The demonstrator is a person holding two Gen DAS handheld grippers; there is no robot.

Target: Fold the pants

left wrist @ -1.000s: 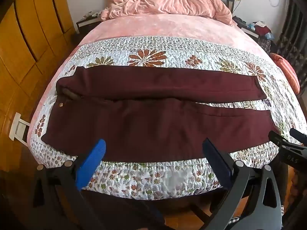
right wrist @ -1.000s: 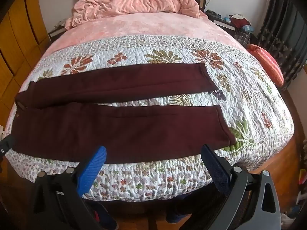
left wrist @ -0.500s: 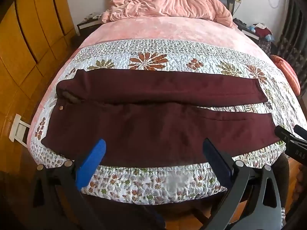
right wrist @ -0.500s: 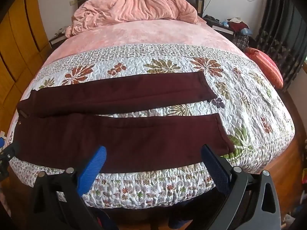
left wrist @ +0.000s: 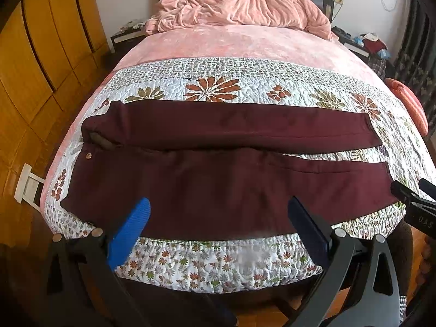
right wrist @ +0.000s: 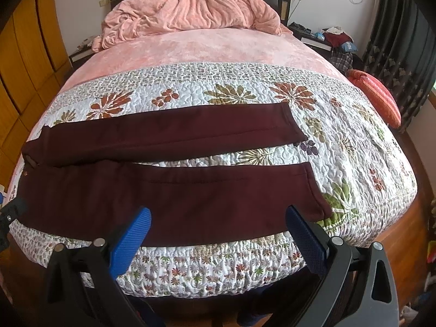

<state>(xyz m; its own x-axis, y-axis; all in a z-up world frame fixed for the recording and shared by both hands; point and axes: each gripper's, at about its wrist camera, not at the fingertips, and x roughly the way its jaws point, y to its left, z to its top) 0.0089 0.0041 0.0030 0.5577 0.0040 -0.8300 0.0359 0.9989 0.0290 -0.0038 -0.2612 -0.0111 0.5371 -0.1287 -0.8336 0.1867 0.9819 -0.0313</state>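
Note:
Dark maroon pants lie flat across the foot of the bed, waistband at the left, both legs stretching right with a gap between them. They also show in the right wrist view. My left gripper is open and empty, hovering over the near leg close to the waist half. My right gripper is open and empty over the near leg toward its hem. The tip of the right gripper shows at the right edge of the left wrist view.
The pants rest on a floral quilt over a pink bedsheet. A bunched pink blanket lies at the headboard. Wooden wardrobes stand at the left. An orange cushion and dark curtains are at the right.
Both grippers have moved slightly forward and lower toward the near pant leg; the pants fill more of each view. The pants have not moved.

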